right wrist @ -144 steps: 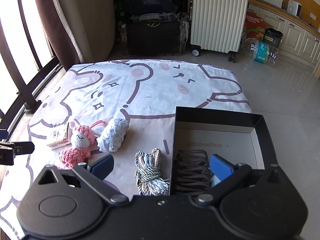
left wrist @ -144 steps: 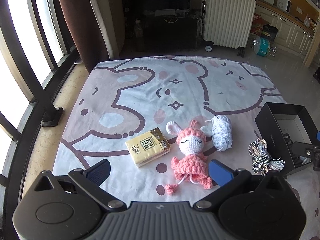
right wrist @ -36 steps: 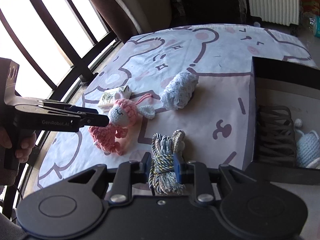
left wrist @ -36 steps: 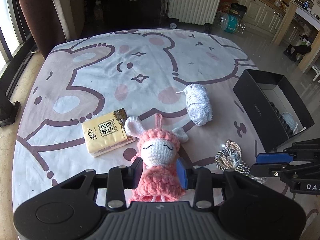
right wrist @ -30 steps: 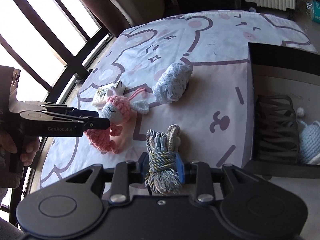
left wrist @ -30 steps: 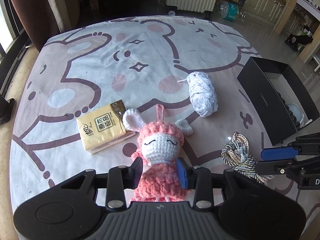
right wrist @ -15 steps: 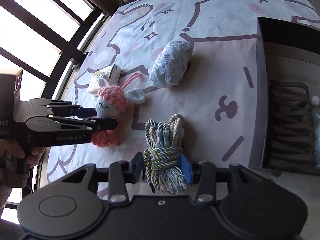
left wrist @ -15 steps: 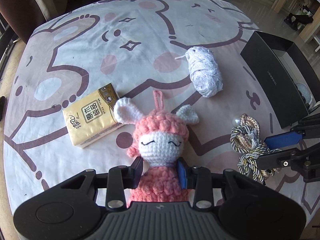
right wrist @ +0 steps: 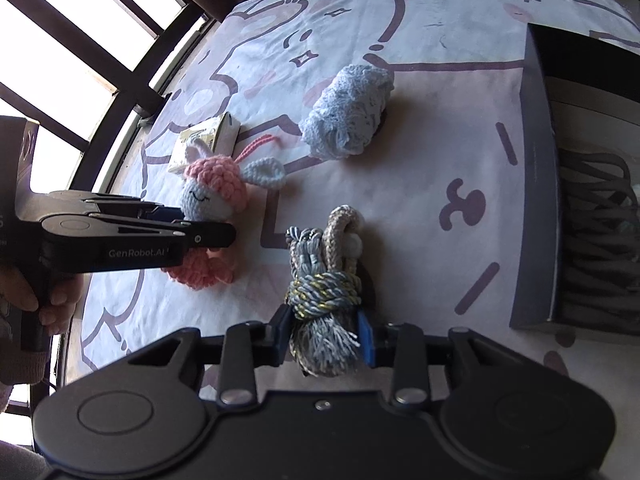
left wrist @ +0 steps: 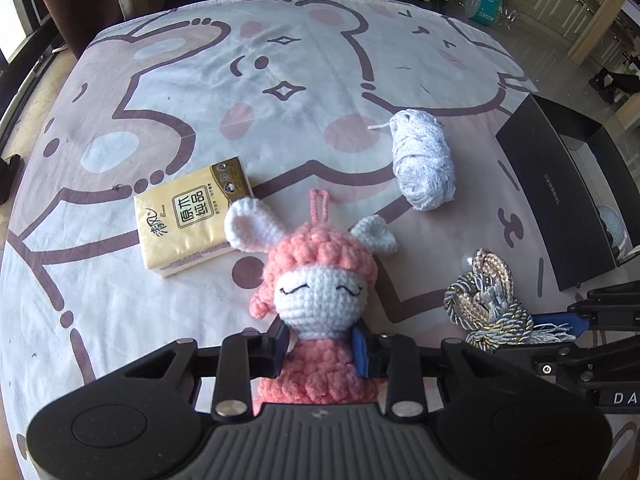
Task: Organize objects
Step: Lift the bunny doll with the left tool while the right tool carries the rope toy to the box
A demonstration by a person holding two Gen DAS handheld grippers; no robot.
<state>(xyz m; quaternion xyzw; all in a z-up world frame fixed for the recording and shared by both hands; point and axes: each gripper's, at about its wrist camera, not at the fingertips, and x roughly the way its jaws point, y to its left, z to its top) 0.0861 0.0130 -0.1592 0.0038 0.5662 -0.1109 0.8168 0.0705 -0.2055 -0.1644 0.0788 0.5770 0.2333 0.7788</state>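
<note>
beside doll: tissue pack, yarn

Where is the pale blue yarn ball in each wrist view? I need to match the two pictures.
Left wrist view: yarn ball lies right of centre in the upper half, beyond the pink crochet doll, apart from it.
Right wrist view: yarn ball lies upper centre, beyond the rope bundle.
Shared landmark: the black box, at the right edge in both views.
</note>
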